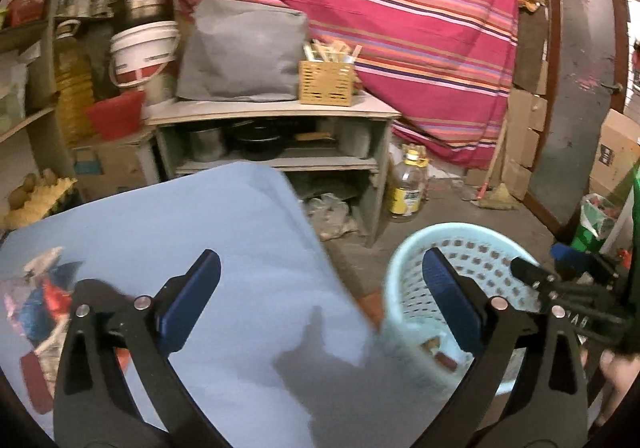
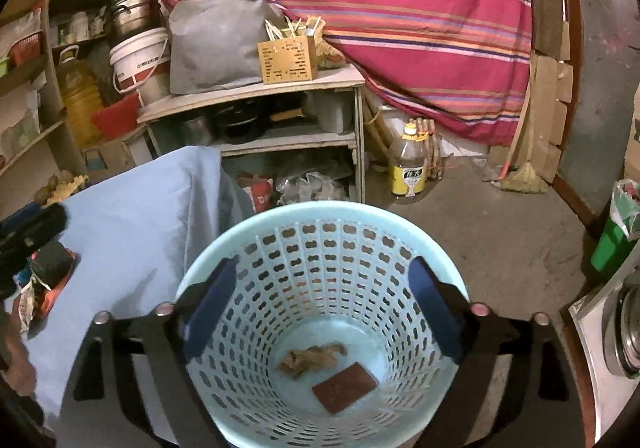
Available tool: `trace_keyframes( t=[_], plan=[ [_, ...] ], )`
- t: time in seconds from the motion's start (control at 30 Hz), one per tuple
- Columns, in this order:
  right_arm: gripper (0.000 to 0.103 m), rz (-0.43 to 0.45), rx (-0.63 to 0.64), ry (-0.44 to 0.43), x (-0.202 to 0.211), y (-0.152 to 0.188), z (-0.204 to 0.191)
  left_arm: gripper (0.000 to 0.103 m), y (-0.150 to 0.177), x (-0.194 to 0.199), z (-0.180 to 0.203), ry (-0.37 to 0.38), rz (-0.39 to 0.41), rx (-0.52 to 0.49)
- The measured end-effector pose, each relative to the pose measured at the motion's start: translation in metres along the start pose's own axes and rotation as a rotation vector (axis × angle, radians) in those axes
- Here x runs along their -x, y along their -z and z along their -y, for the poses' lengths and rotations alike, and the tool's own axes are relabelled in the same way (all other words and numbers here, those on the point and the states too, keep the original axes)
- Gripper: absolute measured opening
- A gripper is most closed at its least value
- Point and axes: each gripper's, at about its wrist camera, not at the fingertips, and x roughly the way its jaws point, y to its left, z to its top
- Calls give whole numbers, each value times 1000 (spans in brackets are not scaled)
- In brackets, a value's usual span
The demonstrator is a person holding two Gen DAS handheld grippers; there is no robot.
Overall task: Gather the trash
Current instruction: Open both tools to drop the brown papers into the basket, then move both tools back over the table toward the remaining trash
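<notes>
Right tool (image 2: pixel 324 312) open over pale blue perforated plastic basket (image 2: pixel 320 216); brown flat card (image 2: pixel 345 388) and crumpled tan scrap (image 2: pixel 312 358) inside.

left claw (image 1: pixel 320 304): jaws wide apart, empty; right claw (image 2: pixel 324 312): jaws wide apart, empty

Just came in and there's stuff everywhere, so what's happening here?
A person is collecting trash with two handheld grippers. The right gripper hangs open over a light blue basket holding a brown card and a crumpled scrap. The left gripper is open and empty; wrappers remain on the blue-covered table.
</notes>
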Motion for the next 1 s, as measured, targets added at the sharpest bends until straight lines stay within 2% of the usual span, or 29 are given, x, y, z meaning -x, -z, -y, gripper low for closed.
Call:
trace_keyframes(
  t=[0.13,0.37,0.53,0.63,0.73,0.8,1.0],
  plan=[
    [95,8,9,-1,-1,-3,-21,98,8,18,-43,-66,2,10],
    [98,34,61,-25,-2,-3,-80,98,32,46,-129,-206,-9,49],
    [98,41,111,38,-7,1,-116,98,61,59,-195,-291,-33,134],
    [98,45,101,62,-7,2,-129,98,81,62,-230,-329,-59,187],
    [98,64,50,50,-5,2,-137,98,97,62,-250,-392,-88,169],
    [98,76,18,50,-5,2,-144,98,110,61,-262,-402,-118,179],
    [98,91,-16,18,-5,4,-169,98,135,58,-298,-370,-217,301]
  ],
)
